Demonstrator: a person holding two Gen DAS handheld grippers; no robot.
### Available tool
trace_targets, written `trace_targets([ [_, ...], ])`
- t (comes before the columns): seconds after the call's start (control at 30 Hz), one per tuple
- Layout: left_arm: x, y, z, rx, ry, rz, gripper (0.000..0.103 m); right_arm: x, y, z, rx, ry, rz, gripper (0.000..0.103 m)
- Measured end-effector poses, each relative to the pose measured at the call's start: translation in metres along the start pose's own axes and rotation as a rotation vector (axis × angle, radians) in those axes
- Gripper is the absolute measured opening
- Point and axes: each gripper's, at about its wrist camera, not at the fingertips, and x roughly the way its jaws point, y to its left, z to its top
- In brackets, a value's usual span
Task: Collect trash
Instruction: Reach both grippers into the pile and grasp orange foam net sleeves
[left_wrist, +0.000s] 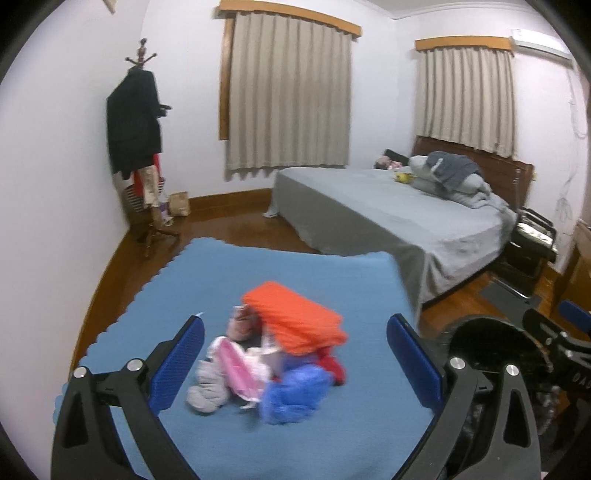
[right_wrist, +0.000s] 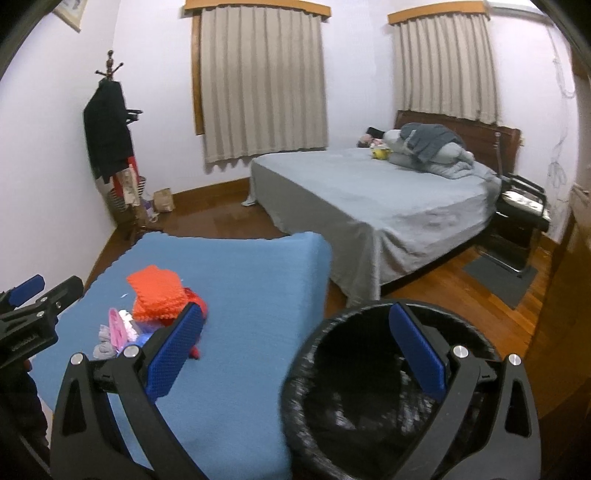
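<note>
A pile of trash lies on a blue mat (left_wrist: 295, 266): an orange foam piece (left_wrist: 295, 317), a pink wrapper (left_wrist: 240, 373), a grey crumpled wad (left_wrist: 207, 391), a blue plastic bag (left_wrist: 295, 391) and a red scrap (left_wrist: 332, 365). My left gripper (left_wrist: 295, 362) is open, above the pile, its jaws wide on either side. My right gripper (right_wrist: 295, 354) is open and empty, over the rim of a black mesh bin (right_wrist: 369, 369) at the mat's right edge. The pile shows in the right wrist view around the orange foam piece (right_wrist: 157, 291), partly behind my left finger (right_wrist: 173, 354). The bin (left_wrist: 487, 343) shows at the right in the left wrist view.
A bed with grey sheets (left_wrist: 388, 214) stands behind the mat (right_wrist: 240, 295). A coat rack with dark clothes (left_wrist: 136, 122) stands in the left corner. A black chair (left_wrist: 532, 236) is beside the bed. The floor (right_wrist: 461, 288) is wood.
</note>
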Motion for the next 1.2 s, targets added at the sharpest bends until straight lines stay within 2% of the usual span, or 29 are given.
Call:
trace_targets([
  [0.13, 0.015, 0.025, -0.009, -0.005, -0.008, 0.07, 0.097, 0.026, 0.02, 0.003, -0.034, 0.011, 0.047, 0.098],
  [0.37, 0.049, 0.069, -0.016, -0.059, 0.019, 0.119, 0.097, 0.078, 0.056, 0.007, -0.062, 0.063, 0.152, 0.098],
  [0.57, 0.073, 0.099, -0.019, -0.091, 0.042, 0.158, 0.09, 0.114, 0.107, 0.012, -0.141, 0.095, 0.247, 0.097],
  [0.77, 0.086, 0.12, -0.018, -0.107, 0.051, 0.176, 0.088, 0.14, 0.147, 0.01, -0.194, 0.155, 0.331, 0.084],
  [0.9, 0.092, 0.127, -0.018, -0.121, 0.053, 0.179, 0.088, 0.157, 0.16, 0.006, -0.217, 0.2, 0.345, 0.077],
  [0.97, 0.095, 0.127, -0.018, -0.125, 0.061, 0.177, 0.088, 0.165, 0.163, 0.004, -0.218, 0.232, 0.36, 0.071],
  [1.03, 0.097, 0.128, -0.019, -0.127, 0.066, 0.174, 0.088, 0.173, 0.165, 0.002, -0.207, 0.271, 0.4, 0.056],
  [1.07, 0.098, 0.128, -0.018, -0.127, 0.066, 0.173, 0.088, 0.175, 0.165, 0.001, -0.199, 0.284, 0.415, 0.054],
  [1.13, 0.1, 0.129, -0.018, -0.126, 0.067, 0.171, 0.088, 0.175, 0.164, 0.002, -0.19, 0.297, 0.455, 0.034],
  [1.2, 0.1, 0.129, -0.018, -0.127, 0.068, 0.169, 0.088, 0.174, 0.163, 0.005, -0.181, 0.309, 0.489, 0.02],
])
